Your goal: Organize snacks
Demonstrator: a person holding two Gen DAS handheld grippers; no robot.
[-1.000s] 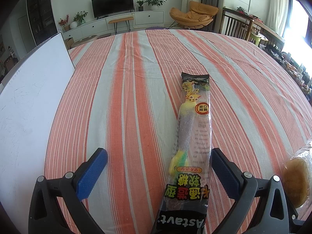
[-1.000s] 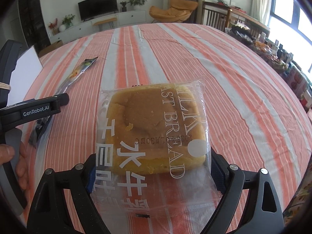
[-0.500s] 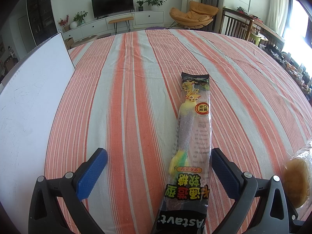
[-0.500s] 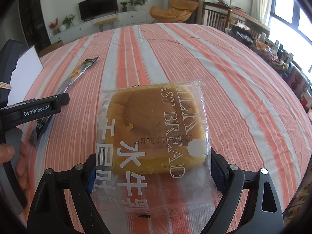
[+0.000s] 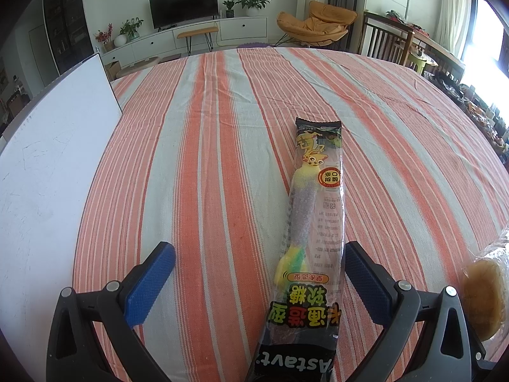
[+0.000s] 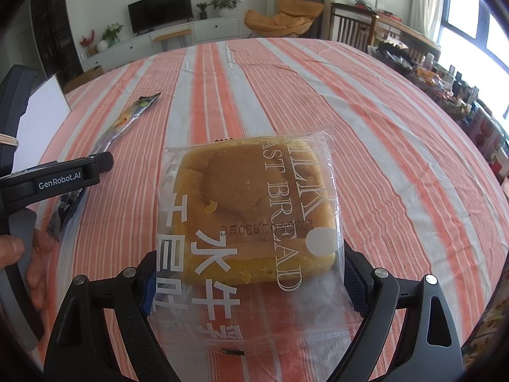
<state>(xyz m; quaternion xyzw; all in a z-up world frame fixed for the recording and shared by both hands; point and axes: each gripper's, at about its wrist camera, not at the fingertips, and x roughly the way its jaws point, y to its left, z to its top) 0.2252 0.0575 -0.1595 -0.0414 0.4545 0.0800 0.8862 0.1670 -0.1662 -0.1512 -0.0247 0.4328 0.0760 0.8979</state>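
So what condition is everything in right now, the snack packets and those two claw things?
Gummy candy packet: sealed, lying flat on the striped cloth, between the open fingers.
Bread packet: sealed, lying flat, its near end between the right fingers.
Left gripper: open wide, gripping nothing.
Right gripper: open, its pads beside the bread wrapper.
White board: lying at the cloth's left edge.

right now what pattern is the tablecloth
The tablecloth has long orange-red and pale grey-white stripes, running away from the grippers. The left wrist view shows it best.

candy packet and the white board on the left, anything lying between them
Nothing: in the left wrist view only bare striped tablecloth separates the candy packet from the white board.
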